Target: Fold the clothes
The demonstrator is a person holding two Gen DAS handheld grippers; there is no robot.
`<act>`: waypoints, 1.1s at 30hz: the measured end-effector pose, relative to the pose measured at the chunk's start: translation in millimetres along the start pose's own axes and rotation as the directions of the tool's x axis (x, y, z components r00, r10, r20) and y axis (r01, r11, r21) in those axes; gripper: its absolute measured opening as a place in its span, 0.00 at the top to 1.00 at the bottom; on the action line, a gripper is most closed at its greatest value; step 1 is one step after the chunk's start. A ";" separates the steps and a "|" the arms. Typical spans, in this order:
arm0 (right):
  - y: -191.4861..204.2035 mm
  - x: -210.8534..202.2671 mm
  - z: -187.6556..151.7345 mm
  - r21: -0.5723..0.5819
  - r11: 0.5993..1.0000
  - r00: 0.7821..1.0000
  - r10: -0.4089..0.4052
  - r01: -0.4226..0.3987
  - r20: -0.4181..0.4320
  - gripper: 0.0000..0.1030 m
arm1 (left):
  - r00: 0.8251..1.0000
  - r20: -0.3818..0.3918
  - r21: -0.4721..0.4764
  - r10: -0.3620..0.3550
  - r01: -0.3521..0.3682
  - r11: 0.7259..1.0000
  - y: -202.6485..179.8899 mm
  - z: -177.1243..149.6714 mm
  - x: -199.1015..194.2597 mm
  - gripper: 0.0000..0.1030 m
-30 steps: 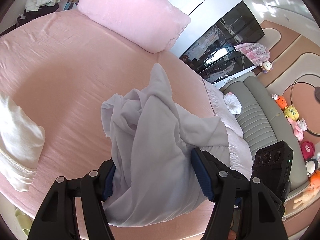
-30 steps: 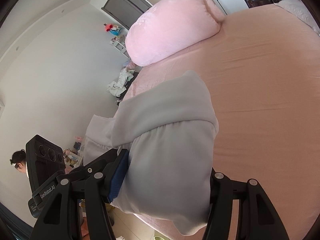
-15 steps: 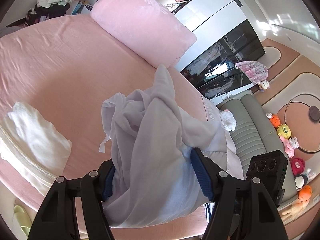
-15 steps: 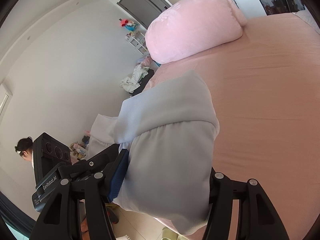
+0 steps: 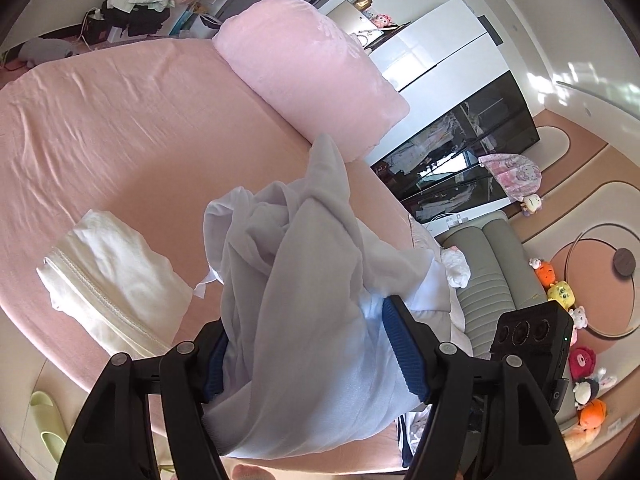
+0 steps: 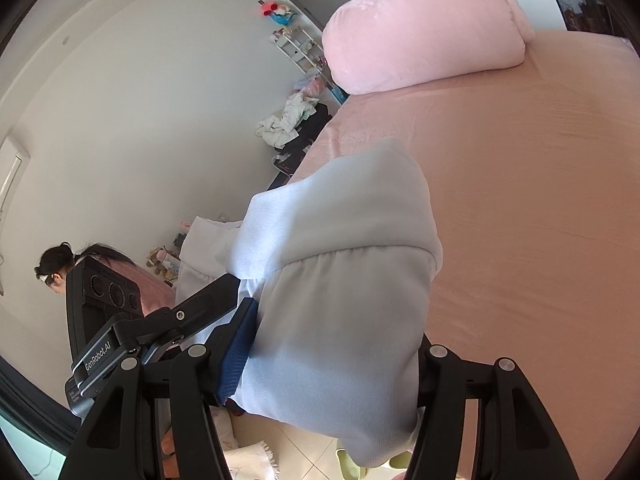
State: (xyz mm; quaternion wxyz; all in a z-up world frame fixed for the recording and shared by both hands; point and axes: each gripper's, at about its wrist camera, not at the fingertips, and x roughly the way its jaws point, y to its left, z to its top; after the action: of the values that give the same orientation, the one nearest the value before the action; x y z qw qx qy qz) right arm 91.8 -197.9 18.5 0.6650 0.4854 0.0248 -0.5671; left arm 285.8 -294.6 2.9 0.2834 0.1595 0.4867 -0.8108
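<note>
Grey garment [image 5: 304, 312] hangs bunched between us, our left gripper [image 5: 308, 344] and right gripper [image 6: 332, 344] each clamped on a thick wad, above the pink bed [image 5: 120, 128]. We judge this two-point hold lets us spread it flat beside the white folded piece [image 5: 108, 276].

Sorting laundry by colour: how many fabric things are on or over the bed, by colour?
Pink: 1, the pillow
White: 1, the folded garment
Pale grey: 1, the garment held in both grippers
Total: 3
</note>
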 end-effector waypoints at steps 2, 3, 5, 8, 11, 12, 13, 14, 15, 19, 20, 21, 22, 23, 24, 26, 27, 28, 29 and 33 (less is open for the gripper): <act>5.8 -6.2 -4.1 0.003 1.000 1.000 -0.003 0.003 0.000 0.41 | 1.000 0.005 0.004 0.003 -0.003 1.000 -1.6 0.5 -7.0 0.36; 7.9 -8.4 -5.6 0.009 1.000 1.000 0.000 0.000 -0.003 0.41 | 1.000 0.002 0.002 0.008 -0.008 1.000 -0.8 1.5 -10.7 0.36; 11.2 -4.1 -1.7 0.032 0.999 1.000 0.017 -0.016 -0.016 0.41 | 1.000 -0.005 -0.002 0.019 -0.019 1.000 1.2 3.7 -18.0 0.36; 16.5 2.7 0.0 0.070 0.996 0.997 0.059 -0.055 -0.045 0.41 | 1.000 0.001 -0.024 0.023 -0.023 0.999 6.5 8.6 -31.5 0.36; 26.3 8.7 -1.0 0.079 0.993 0.993 0.095 -0.090 -0.065 0.41 | 1.000 0.005 -0.022 0.030 -0.030 0.999 9.4 15.4 -43.6 0.36; 29.4 10.4 -0.7 0.082 0.991 0.991 0.108 -0.102 -0.072 0.41 | 0.999 0.007 -0.028 0.034 -0.034 0.999 11.1 17.1 -47.2 0.36; 32.6 12.9 0.0 0.086 0.990 0.990 0.120 -0.113 -0.080 0.41 | 0.999 0.009 -0.033 0.038 -0.037 0.999 12.8 18.8 -50.8 0.36; 35.8 17.4 1.4 0.088 0.989 0.988 0.126 -0.118 -0.088 0.41 | 0.999 0.005 -0.024 0.049 -0.049 0.999 13.2 20.6 -53.2 0.36; 39.0 21.8 2.9 0.090 0.988 0.987 0.132 -0.124 -0.096 0.41 | 0.998 -0.003 -0.014 0.067 -0.067 0.998 13.5 21.8 -55.0 0.36; 49.8 37.9 7.2 0.099 0.985 0.980 0.155 -0.143 -0.124 0.41 | 0.995 0.005 -0.022 0.095 -0.095 0.995 20.1 23.0 -64.3 0.36; 50.9 41.1 8.1 0.099 0.984 0.979 0.157 -0.145 -0.127 0.41 | 0.996 0.008 -0.021 0.091 -0.091 0.996 21.6 23.3 -67.1 0.36; 52.6 42.4 7.4 0.100 0.984 0.979 0.159 -0.146 -0.128 0.41 | 0.996 0.010 -0.022 0.085 -0.084 0.996 23.0 23.6 -69.8 0.36; 54.6 44.0 7.6 0.102 0.984 0.978 0.161 -0.149 -0.129 0.41 | 0.997 0.012 -0.026 0.081 -0.081 0.996 24.3 23.7 -72.5 0.36; 57.3 46.3 9.6 0.103 0.983 0.978 0.165 -0.152 -0.131 0.41 | 0.997 0.013 -0.028 0.078 -0.078 0.997 24.8 24.0 -75.3 0.36; 60.0 47.9 11.2 0.103 0.983 0.977 0.168 -0.155 -0.131 0.41 | 0.997 0.014 -0.029 0.075 -0.075 0.997 25.2 24.3 -78.0 0.36; 66.2 48.2 13.1 0.094 0.983 0.978 0.169 -0.158 -0.125 0.41 | 0.997 0.018 -0.018 0.074 -0.074 0.997 24.4 25.1 -83.2 0.36; 69.3 48.3 14.0 0.089 0.983 0.978 0.170 -0.159 -0.123 0.41 | 0.997 0.018 -0.014 0.076 -0.076 0.997 24.1 26.0 -85.3 0.36; 72.2 48.8 15.0 0.084 0.983 0.978 0.170 -0.161 -0.120 0.41 | 0.997 0.019 -0.011 0.074 -0.074 0.997 24.0 27.0 -87.2 0.36; 74.7 50.1 16.1 0.080 0.984 0.979 0.170 -0.161 -0.117 0.41 | 0.998 0.022 -0.009 0.067 -0.066 0.998 24.3 28.3 -88.9 0.36; 80.2 53.0 18.0 0.073 0.984 0.979 0.171 -0.164 -0.114 0.40 | 0.998 0.019 -0.013 0.051 -0.051 0.999 27.2 34.0 -90.5 0.36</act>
State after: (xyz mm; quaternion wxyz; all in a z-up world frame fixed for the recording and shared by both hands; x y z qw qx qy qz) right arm 163.8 -257.9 46.6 0.6921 0.5397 0.0060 -0.4793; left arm 374.6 -306.9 48.4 0.3099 0.1622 0.4849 -0.8016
